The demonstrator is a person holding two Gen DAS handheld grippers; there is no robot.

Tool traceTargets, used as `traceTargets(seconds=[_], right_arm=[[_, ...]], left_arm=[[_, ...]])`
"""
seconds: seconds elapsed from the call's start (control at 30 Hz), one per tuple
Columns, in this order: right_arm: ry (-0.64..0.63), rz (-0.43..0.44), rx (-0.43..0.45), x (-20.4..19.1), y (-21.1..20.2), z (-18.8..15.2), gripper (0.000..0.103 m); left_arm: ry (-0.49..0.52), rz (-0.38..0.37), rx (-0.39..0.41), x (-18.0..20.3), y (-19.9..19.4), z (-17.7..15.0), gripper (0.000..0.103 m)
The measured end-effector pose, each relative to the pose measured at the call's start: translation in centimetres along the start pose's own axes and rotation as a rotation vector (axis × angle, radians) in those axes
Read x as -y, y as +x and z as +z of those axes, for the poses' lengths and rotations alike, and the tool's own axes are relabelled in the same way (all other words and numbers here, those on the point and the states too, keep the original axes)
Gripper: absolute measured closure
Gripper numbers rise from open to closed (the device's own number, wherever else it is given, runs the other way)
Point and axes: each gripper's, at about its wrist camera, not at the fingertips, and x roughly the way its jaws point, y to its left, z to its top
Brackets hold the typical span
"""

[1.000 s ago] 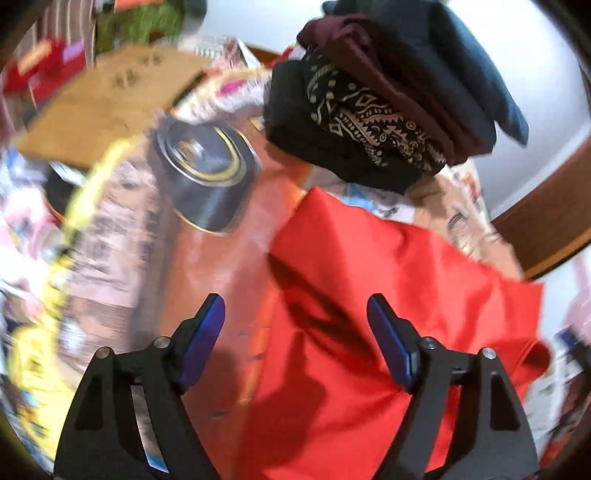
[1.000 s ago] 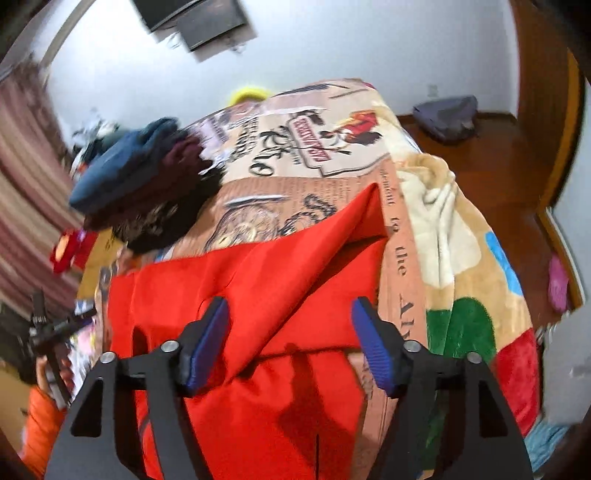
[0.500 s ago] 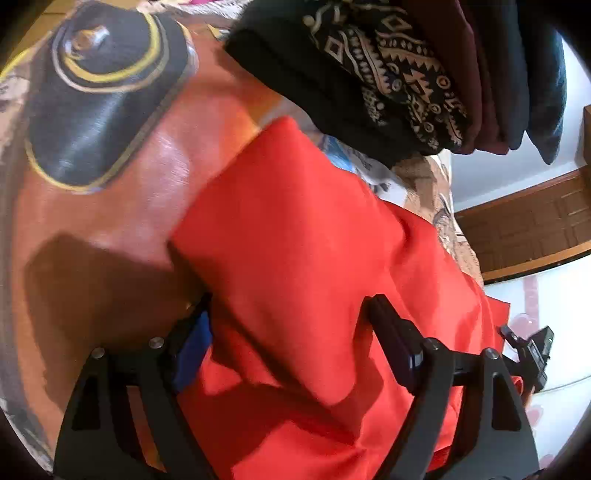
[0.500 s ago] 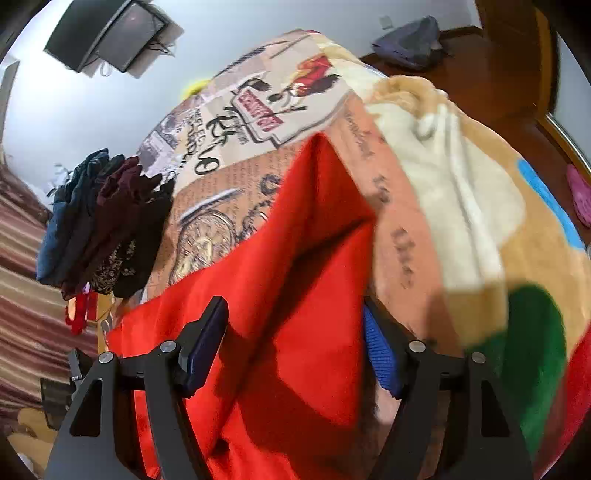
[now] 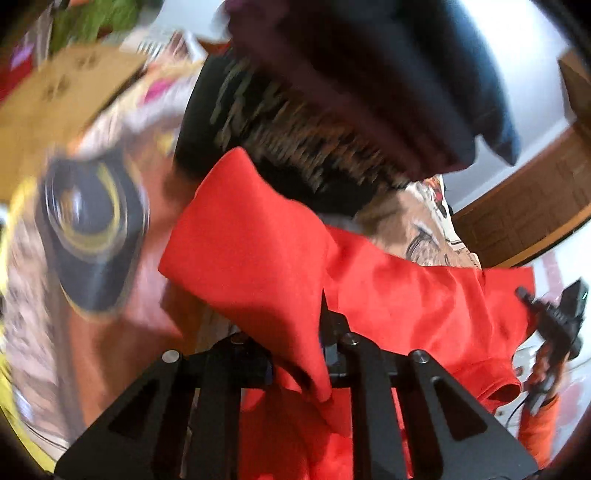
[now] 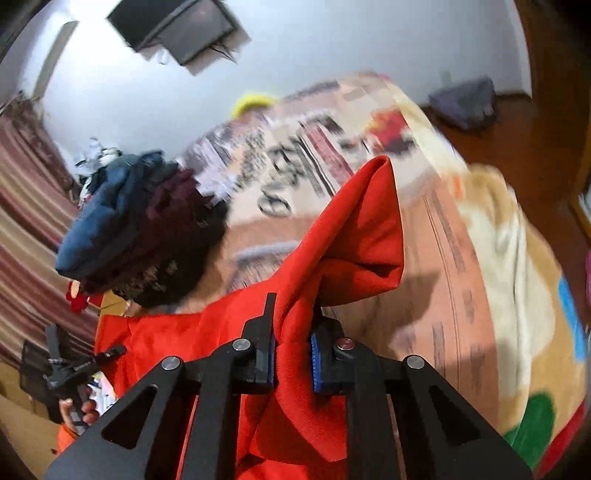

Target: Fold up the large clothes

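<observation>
A red fabric garment (image 6: 343,258) lies on the printed fleece blanket (image 6: 461,258), with a stack of dark folded clothes (image 6: 140,229) behind it to the left.

place: home bedroom | evidence: printed blanket (image 6: 443,236) spread beyond the fingers; stack of folded clothes (image 6: 140,229) left of them; wall-mounted TV (image 6: 181,27) above; wooden floor (image 6: 517,147)

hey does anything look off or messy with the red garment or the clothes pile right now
Nothing looks damaged. The red garment is bunched unevenly in both the left gripper and right gripper, whose jaws are closing on it. The folded pile leans slightly.
</observation>
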Motion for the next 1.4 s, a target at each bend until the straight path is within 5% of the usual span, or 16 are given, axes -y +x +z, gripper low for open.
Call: traceTargets(seconds=[0.2,0.4,0.57,1.0,1.4], right_arm=[[-0.028,-0.018,0.047,-1.0,1.3,3.1,0.091],[-0.034,-0.145,-0.014,1.1,6.1,3.0,0.091],[0.020,-0.239,-0.146,4.1,8.9,1.4,0.084],[-0.072,-0.166,-0.066,0.2,-0.1,0.9,0.051],[-0.092,-0.010,-0.281,-4.2,6.6,-5.4,0.046]], left_arm=[[0.077,0.109,0.088,1.4,-1.1,3.9,0.090],[0.092,0.206,-0.024,-0.5,3.5,4.0,0.088],[0.085,0.262,-0.095,-2.6,5.3,1.3,0.042],[0.083,0.280,-0.046,-5.7,-0.8,-1.7,0.039],[0.113,0.309,-0.047,-5.0,3.0,-1.9,0.044]])
